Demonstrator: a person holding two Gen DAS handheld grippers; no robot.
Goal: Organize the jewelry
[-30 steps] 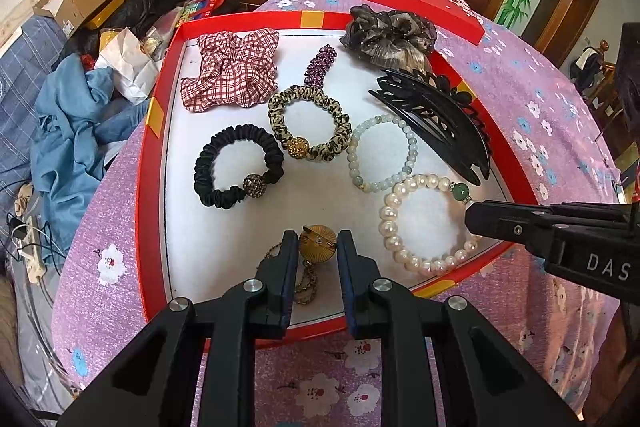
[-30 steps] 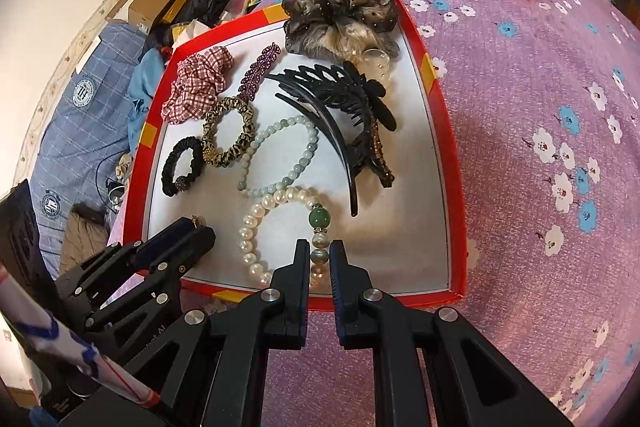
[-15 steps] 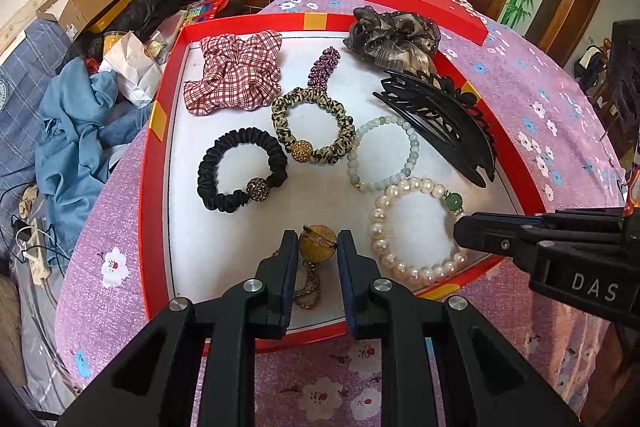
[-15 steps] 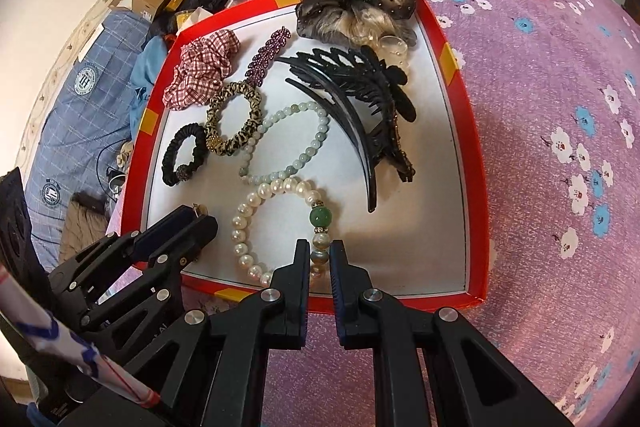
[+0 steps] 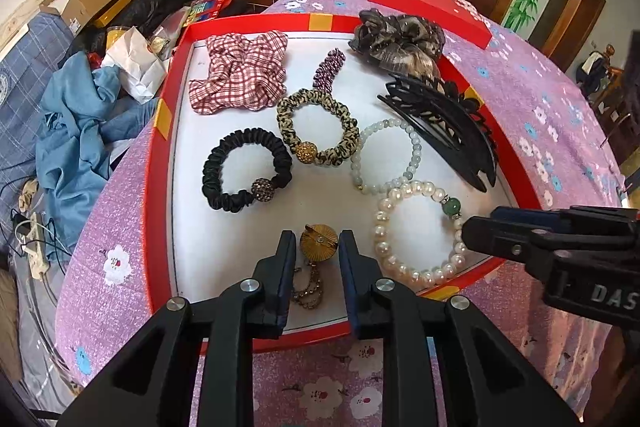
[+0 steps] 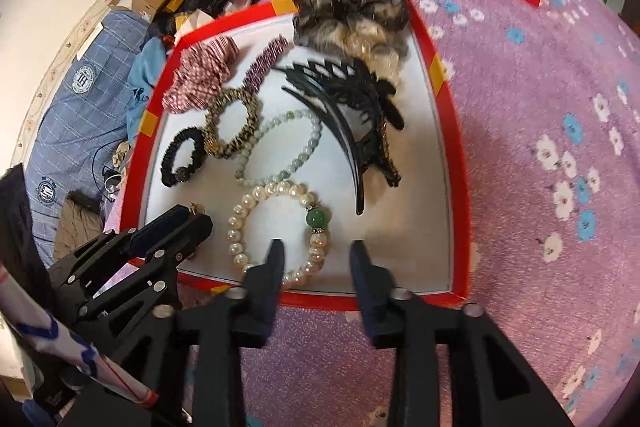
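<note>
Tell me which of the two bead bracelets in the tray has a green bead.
The white pearl bracelet, nearest the tray's front edge, carries one green bead; the pale jade-coloured bracelet behind it is uniform.

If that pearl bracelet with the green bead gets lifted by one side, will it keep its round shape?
Probably not. The pearl bracelet is separate beads on a string, so it would likely sag into a drooping loop. The smooth, round beads may slip between the right gripper fingers. Pushed, it would probably slide across the tray.
</note>
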